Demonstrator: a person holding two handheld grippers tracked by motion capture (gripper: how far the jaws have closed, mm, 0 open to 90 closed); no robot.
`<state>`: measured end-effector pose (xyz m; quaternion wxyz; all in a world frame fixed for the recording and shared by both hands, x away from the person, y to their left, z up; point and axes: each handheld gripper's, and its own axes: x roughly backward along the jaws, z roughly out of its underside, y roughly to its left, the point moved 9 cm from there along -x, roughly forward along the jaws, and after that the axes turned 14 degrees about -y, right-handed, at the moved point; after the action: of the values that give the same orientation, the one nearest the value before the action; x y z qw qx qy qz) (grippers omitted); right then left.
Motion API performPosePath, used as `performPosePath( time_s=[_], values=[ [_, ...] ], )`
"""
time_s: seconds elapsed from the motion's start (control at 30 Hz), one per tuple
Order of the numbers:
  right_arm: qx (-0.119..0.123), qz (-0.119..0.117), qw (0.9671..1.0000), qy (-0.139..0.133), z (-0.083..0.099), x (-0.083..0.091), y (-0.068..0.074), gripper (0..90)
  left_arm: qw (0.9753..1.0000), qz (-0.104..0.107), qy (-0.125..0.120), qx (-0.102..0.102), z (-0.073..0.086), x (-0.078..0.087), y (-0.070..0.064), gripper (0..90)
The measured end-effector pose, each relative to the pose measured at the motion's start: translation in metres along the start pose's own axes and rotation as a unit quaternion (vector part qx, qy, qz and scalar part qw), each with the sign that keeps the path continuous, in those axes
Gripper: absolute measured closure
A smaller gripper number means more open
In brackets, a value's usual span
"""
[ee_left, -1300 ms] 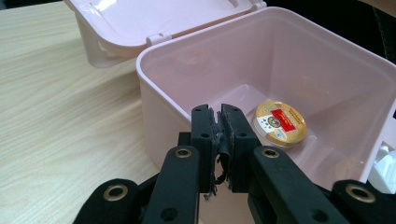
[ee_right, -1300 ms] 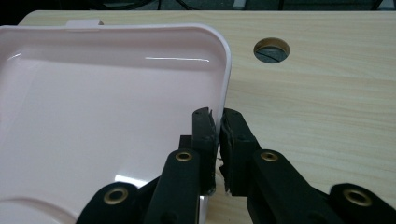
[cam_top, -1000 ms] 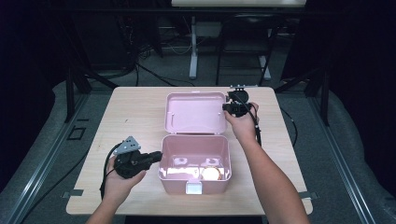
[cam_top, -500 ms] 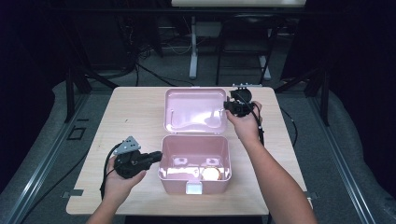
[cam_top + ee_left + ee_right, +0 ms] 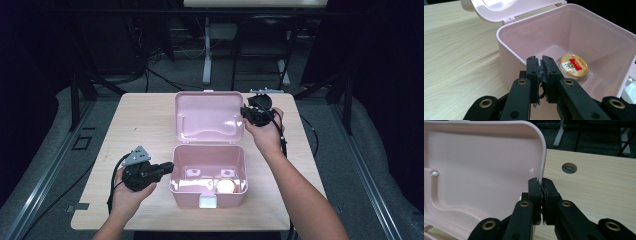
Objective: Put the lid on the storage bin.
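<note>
**Inspector:** Start at the left. What is the state of the left tongs (image 5: 167, 167)?

**Assistant:** They are held level in the person's left hand (image 5: 131, 192), just beside the left wall of the pink box (image 5: 175, 186). In the left gripper view the jaws are pressed together with nothing between them, the tips level with the near rim of the box, which they may just touch.

**Inspector:** And the box?

**Assistant:** It stands open near the front edge of the worktop (image 5: 140, 120), about midway across. Inside, on the floor of the box, lies a round gold disc (image 5: 574, 66) with a red label, flat, toward the right half as the high view shows it. A white latch (image 5: 208, 201) sits on the front wall.

**Inspector:** The lid?

**Assistant:** The lid (image 5: 207, 117) is swung back on its hinges, leaning away from the person, its inner face toward the camera above.

**Inspector:** Right side?

**Assistant:** The right tongs (image 5: 245, 116) are at the lid's right edge, held by the right hand (image 5: 264, 135). In the right gripper view the jaws are clamped on that thin edge (image 5: 541, 173), which runs down between them. A round hole (image 5: 569, 168) shows in the worktop beyond.
</note>
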<state>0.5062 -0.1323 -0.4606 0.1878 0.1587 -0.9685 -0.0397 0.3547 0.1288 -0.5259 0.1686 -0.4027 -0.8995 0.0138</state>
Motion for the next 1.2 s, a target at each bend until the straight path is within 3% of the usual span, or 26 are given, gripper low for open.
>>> performPosePath(
  time_s=[0.2,0.63,0.83,0.97,1.2],
  values=[
    [0.019,-0.004,0.9997,-0.013,-0.002,0.008,0.003,87.0,1.0,-0.001,0.0,0.001,0.0,0.0,0.0,84.3],
    [0.027,-0.021,0.998,-0.053,-0.004,0.029,0.009,87.3,1.0,0.0,-0.004,0.007,0.0,0.0,0.0,84.3],
    [0.028,-0.024,0.9976,-0.058,-0.004,0.031,0.009,87.4,0.9999,-0.002,-0.001,0.013,-0.001,-0.001,0.003,84.7],
    [0.021,-0.028,0.9977,-0.057,-0.005,0.03,0.008,87.4,0.9998,-0.011,-0.004,0.014,-0.005,-0.003,0.008,82.9],
    [0.019,-0.03,0.9975,-0.062,-0.005,0.029,0.009,87.5,0.998,-0.032,-0.036,0.041,-0.025,-0.009,0.026,73.8]
  ],
)
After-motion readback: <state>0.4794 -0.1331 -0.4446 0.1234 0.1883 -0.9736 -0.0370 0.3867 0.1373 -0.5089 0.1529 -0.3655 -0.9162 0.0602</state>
